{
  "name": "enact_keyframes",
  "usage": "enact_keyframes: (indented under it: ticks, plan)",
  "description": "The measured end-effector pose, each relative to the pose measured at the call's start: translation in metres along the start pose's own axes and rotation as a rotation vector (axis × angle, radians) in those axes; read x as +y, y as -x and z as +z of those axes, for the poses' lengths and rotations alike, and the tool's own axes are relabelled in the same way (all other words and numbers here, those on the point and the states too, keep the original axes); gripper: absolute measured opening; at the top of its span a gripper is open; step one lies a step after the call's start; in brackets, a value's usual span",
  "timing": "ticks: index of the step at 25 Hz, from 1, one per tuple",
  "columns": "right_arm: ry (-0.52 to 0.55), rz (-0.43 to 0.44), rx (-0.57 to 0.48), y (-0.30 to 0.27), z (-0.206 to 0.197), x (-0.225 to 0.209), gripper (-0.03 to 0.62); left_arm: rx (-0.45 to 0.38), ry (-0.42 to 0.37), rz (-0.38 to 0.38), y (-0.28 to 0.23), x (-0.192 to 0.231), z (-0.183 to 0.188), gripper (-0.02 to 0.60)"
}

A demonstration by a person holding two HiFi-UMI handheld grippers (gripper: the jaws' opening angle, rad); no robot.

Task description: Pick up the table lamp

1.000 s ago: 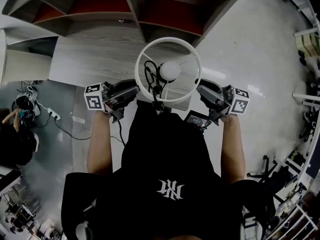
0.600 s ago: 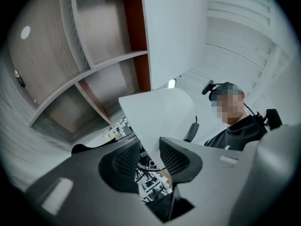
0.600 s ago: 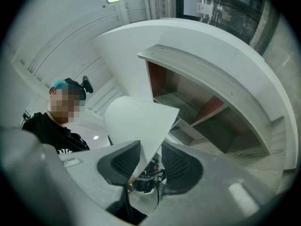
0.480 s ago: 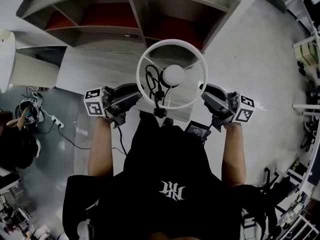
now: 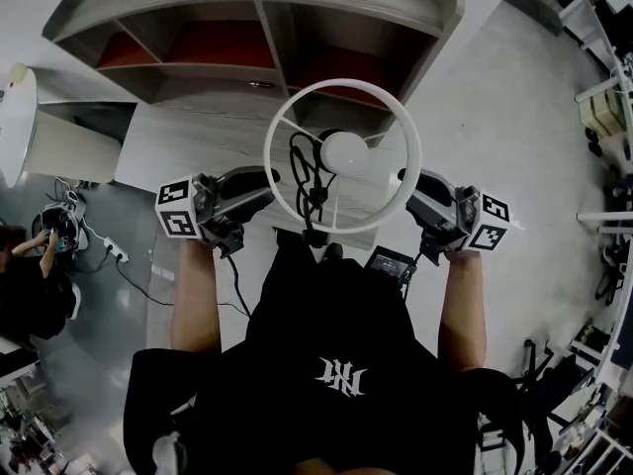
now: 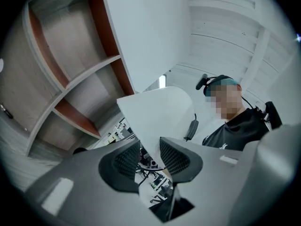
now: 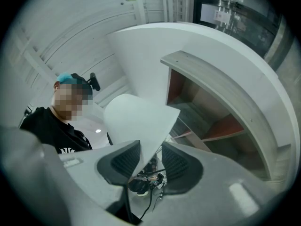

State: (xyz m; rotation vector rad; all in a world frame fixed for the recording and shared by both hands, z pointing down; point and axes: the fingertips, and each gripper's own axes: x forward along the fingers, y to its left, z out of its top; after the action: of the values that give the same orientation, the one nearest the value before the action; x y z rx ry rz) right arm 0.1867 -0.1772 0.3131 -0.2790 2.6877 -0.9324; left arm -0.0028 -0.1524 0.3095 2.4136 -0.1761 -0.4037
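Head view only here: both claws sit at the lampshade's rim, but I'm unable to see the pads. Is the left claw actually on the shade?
Observer: Yes. The left gripper view shows the lampshade with its thin white wall caught between the pads of the left claw.
Operator: And the other side?
Observer: Same in the right gripper view: the right claw has the shade's wall between its pads.

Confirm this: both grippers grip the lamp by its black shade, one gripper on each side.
Not quite. The shade is white, not black, as the head view shows. The rest stands: the left gripper and the right gripper grip the lamp by that shade, one on each side.
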Motion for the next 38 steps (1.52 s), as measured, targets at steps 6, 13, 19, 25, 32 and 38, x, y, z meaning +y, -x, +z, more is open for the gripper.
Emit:
enact_keyframes:
  ticks: [6, 13, 19, 25, 32, 38]
  plan:
    - [0.065, 0.021, -0.011, -0.004, 0.017, 0.019, 0.143, 0.004, -0.055, -0.018, -0.006, -0.016, 0.014, 0.137]
    - [0.11, 0.038, -0.018, -0.006, 0.025, 0.035, 0.143, 0.016, -0.116, -0.029, -0.01, -0.034, 0.028, 0.137]
    - [0.136, 0.047, -0.033, -0.004, 0.032, 0.045, 0.144, 0.024, -0.143, -0.031, -0.015, -0.044, 0.033, 0.138]
    - [0.149, 0.054, -0.042, -0.009, 0.035, 0.049, 0.144, 0.03, -0.163, -0.028, -0.013, -0.049, 0.04, 0.138]
    - [0.185, 0.067, -0.038, -0.005, 0.04, 0.065, 0.144, 0.026, -0.187, -0.03, -0.017, -0.065, 0.037, 0.139]
    - [0.212, 0.079, -0.043, -0.007, 0.046, 0.075, 0.144, 0.021, -0.198, -0.029, -0.017, -0.072, 0.04, 0.14]
